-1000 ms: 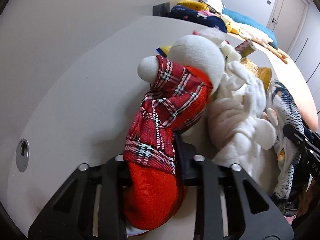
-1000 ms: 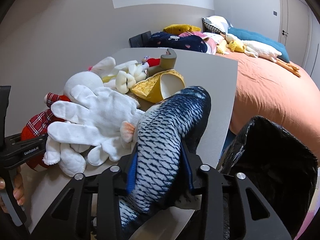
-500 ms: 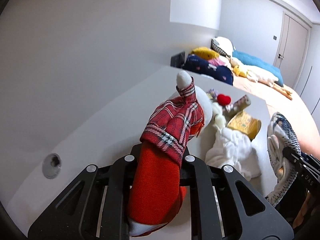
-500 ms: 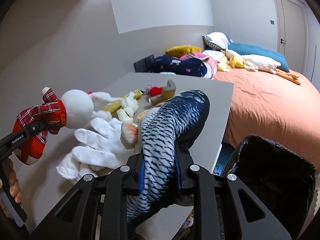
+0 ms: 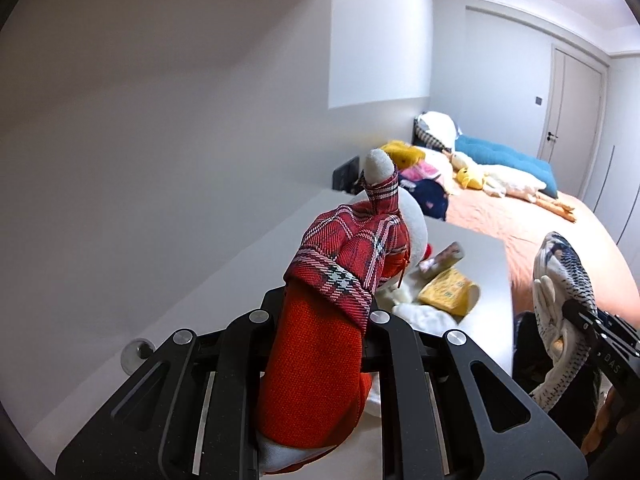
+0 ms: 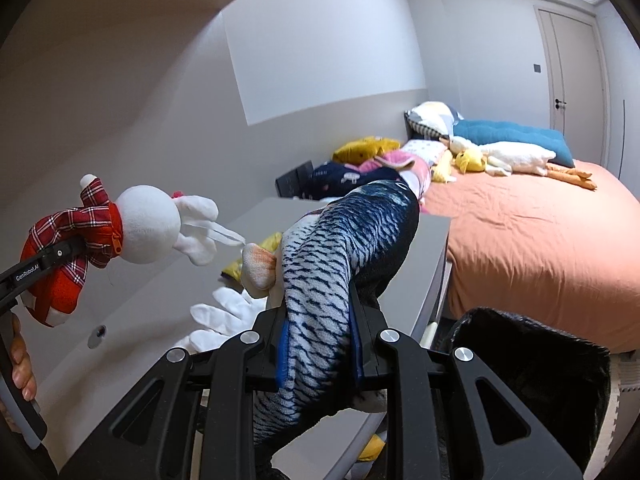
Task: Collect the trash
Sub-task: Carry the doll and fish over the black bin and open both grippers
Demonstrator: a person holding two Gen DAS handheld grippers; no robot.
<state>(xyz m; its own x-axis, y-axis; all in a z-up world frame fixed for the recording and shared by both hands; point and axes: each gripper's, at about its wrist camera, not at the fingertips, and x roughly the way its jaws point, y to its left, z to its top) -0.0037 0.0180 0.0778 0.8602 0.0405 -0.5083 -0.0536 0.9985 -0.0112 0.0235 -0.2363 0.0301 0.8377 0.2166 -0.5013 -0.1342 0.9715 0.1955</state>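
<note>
A white plush rabbit in red plaid clothes (image 5: pixel 348 248) hangs in the air above the grey table (image 5: pixel 240 280), and my left gripper (image 5: pixel 324 320) is shut on its red body. The right wrist view has this doll (image 6: pixel 144 224) at the left, clear of the tabletop. A blue-and-white scaled plush fish (image 6: pixel 340 240) sticks up from my right gripper (image 6: pixel 318 332), which is shut on its middle. That fish (image 5: pixel 560 272) also appears at the right edge of the left wrist view. A bin lined with a black bag (image 6: pixel 532 368) stands low to the right of the fish.
On the table lie a white plush glove (image 6: pixel 224 316), a yellow cup (image 5: pixel 448 292) and other small toys. Beyond the table's right edge is a bed with an orange cover (image 6: pixel 540 248), with pillows and soft toys at its head. A person's hand (image 6: pixel 20 364) holds the left gripper.
Both grippers have risen and tilted up. The plaid rabbit has come off the pile and the fish off the tabletop; the glove and cup stay on the table.
</note>
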